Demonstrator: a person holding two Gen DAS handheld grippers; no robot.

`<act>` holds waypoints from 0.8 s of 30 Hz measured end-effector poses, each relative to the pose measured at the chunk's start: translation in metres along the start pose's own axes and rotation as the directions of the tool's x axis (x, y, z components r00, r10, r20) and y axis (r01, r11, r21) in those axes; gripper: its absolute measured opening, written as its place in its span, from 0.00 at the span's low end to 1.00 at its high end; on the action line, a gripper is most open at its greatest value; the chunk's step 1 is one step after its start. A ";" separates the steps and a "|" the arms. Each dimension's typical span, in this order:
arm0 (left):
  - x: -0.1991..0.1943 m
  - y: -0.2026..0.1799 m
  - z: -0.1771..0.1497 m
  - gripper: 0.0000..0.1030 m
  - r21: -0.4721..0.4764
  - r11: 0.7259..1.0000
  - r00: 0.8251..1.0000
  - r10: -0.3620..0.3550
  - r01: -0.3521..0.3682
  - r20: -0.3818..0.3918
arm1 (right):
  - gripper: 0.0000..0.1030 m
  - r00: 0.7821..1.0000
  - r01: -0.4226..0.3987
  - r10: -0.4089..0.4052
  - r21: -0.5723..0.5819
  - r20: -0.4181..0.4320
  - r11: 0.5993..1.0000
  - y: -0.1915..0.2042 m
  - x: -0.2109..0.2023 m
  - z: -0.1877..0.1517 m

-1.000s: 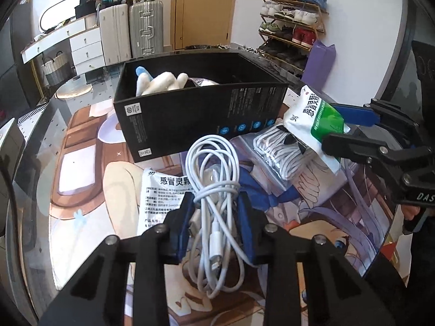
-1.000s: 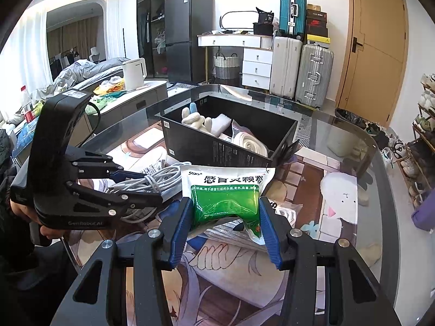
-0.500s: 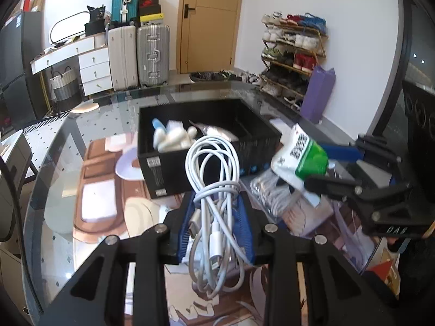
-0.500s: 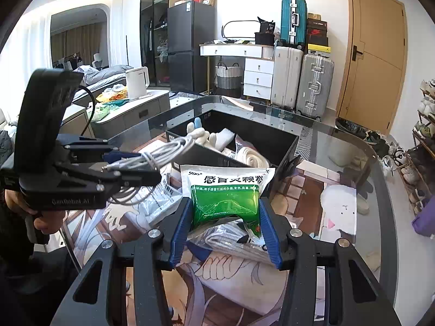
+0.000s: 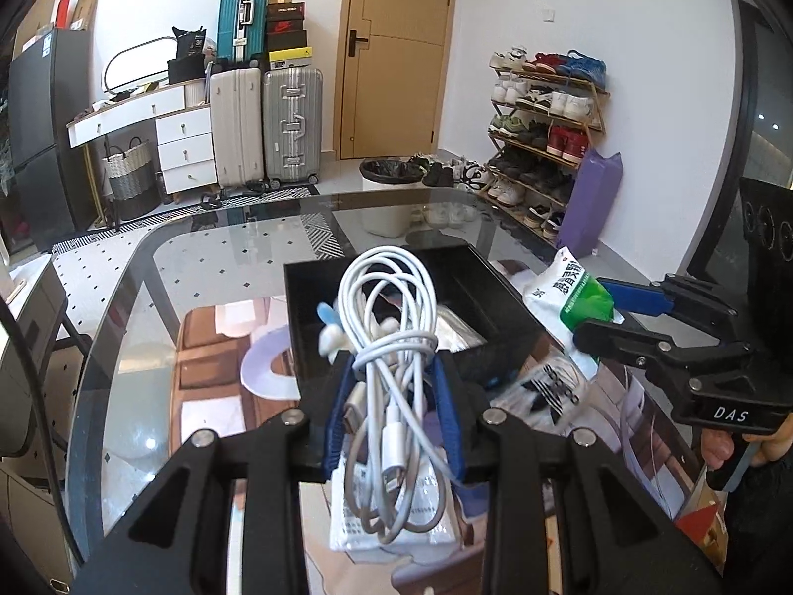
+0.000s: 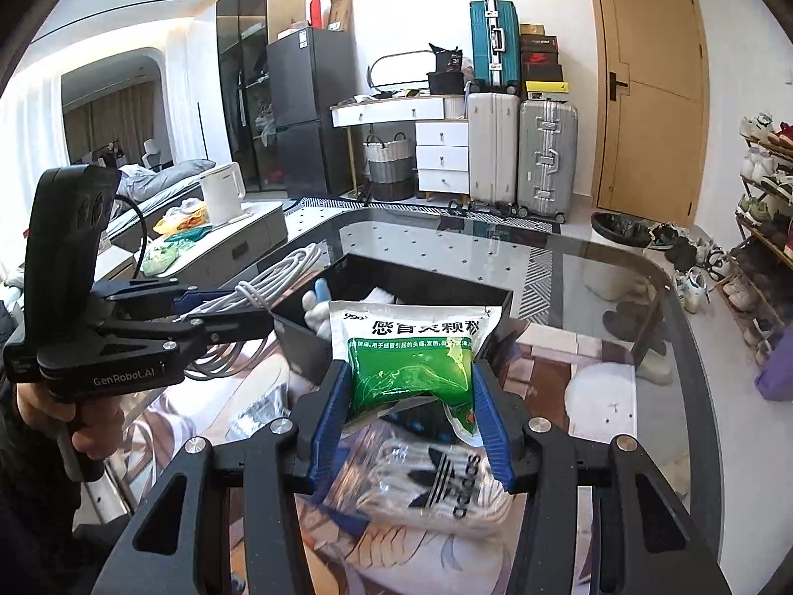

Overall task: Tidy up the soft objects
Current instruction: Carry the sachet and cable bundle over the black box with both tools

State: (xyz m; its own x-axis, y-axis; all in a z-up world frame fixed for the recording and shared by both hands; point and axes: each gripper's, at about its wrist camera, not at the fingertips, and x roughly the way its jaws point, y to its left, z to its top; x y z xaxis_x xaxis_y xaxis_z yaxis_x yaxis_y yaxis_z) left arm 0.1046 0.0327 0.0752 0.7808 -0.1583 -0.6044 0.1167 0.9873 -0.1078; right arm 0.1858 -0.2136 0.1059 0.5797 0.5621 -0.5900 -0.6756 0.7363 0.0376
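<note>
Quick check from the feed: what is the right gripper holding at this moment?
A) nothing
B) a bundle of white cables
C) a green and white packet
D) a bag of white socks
C: the right gripper is shut on the green and white packet, while the white cables sit in the left gripper.

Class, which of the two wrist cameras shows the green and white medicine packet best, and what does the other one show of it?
The right wrist view: the medicine packet faces the camera, clamped in the right gripper. The left wrist view shows it small, at an angle, at the side.
</note>
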 end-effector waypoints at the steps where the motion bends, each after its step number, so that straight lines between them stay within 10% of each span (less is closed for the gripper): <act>1: 0.002 0.002 0.002 0.30 -0.003 1.000 1.000 -0.001 0.001 0.002 | 0.47 1.000 0.004 -0.004 0.000 0.001 1.000 -0.001 0.001 0.004; 24: 0.057 0.053 0.036 0.30 -0.044 0.997 0.998 0.061 -0.062 -0.010 | 0.47 0.999 0.028 -0.028 -0.013 -0.032 1.000 0.002 0.046 0.025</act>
State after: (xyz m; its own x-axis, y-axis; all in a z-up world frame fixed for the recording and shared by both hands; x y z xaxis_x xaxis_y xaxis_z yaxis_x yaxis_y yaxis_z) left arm 0.1774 0.0769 0.0634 0.7806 -0.0976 -0.6174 0.0413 0.9936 -0.1049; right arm 0.2224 -0.1767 0.0995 0.5835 0.5288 -0.6164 -0.6653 0.7465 0.0107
